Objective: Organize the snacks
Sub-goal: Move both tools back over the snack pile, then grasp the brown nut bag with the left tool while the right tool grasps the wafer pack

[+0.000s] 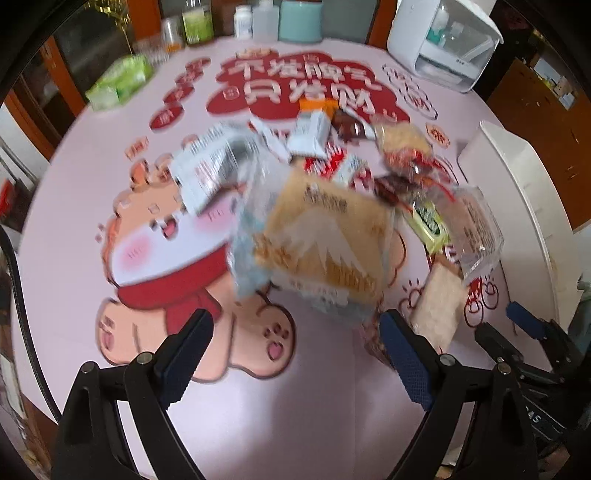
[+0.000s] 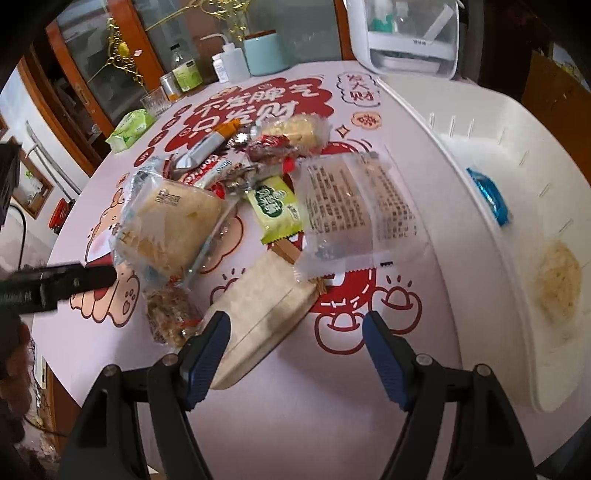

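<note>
A pile of wrapped snacks lies mid-table. A large bread packet [image 1: 325, 240] [image 2: 173, 225] lies nearest my left gripper [image 1: 295, 343], which is open and empty just in front of it. A clear printed packet [image 2: 354, 214], a green bar [image 2: 277, 206] and a beige pouch [image 2: 258, 306] lie before my right gripper [image 2: 295, 339], open and empty; its left finger is beside the pouch. The white bin [image 2: 491, 155] on the right holds a blue packet [image 2: 489, 195] and a pale round cake [image 2: 557, 280]. The right gripper also shows in the left wrist view [image 1: 517, 328].
The pink table mat [image 1: 258, 406] has red cartoon prints. Bottles and a teal canister [image 1: 299, 20], a white appliance [image 1: 443, 40] and a green tissue pack [image 1: 118, 81] stand along the far edge. The white bin [image 1: 517, 206] stands at the right edge.
</note>
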A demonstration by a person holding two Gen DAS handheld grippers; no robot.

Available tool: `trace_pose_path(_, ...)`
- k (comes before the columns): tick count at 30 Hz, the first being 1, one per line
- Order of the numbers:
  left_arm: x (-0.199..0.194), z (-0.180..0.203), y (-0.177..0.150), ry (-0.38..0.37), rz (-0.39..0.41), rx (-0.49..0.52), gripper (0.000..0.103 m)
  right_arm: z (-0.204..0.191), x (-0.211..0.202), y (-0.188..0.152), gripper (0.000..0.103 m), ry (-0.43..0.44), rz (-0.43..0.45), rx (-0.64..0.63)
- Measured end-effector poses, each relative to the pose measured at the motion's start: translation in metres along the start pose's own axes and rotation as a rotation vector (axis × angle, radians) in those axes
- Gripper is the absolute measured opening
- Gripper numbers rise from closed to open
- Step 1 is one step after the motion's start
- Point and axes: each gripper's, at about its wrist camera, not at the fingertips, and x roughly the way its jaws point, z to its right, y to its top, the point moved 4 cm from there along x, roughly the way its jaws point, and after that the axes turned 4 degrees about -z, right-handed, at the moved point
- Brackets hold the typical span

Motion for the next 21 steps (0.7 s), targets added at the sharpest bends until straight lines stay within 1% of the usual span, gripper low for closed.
trace_pose_path(2, 0.009, 0.005, -0.004, -0.038, -0.031, -0.007, 0.091, 0.002, 0.005, 0.002, 0.075, 0.012, -0.017, 0.02)
trace_pose_path(7, 0.029, 0.031, -0.01, -0.083, -0.087, 0.018, 0.091, 0.004, 0.018, 0.006, 0.075, 0.048, -0.059, 0.072)
trace_pose_path(9, 0.036, 0.039, -0.011, -0.105, -0.106, 0.02, 0.091, 0.003, 0.019, 0.007, 0.075, 0.054, -0.061, 0.079)
trace_pose_path(12, 0.048, 0.049, -0.011, -0.134, -0.14, 0.005, 0.091, 0.007, 0.02, 0.007, 0.074, 0.019, -0.06, 0.088)
trace_pose_path(15, 0.062, 0.055, -0.013, -0.185, -0.191, -0.044, 0.086, 0.014, 0.022, 0.006, 0.074, 0.029, -0.072, 0.11)
trace_pose_path(16, 0.066, 0.056, -0.014, -0.209, -0.212, -0.065, 0.083, 0.015, 0.021, 0.005, 0.074, 0.031, -0.073, 0.113)
trace_pose_path(17, 0.067, 0.056, -0.014, -0.215, -0.21, -0.082, 0.082, 0.016, 0.021, 0.004, 0.074, 0.03, -0.073, 0.113)
trace_pose_path(21, 0.068, 0.063, -0.012, -0.221, -0.194, -0.095, 0.075, 0.017, 0.02, 0.003, 0.074, 0.025, -0.072, 0.11)
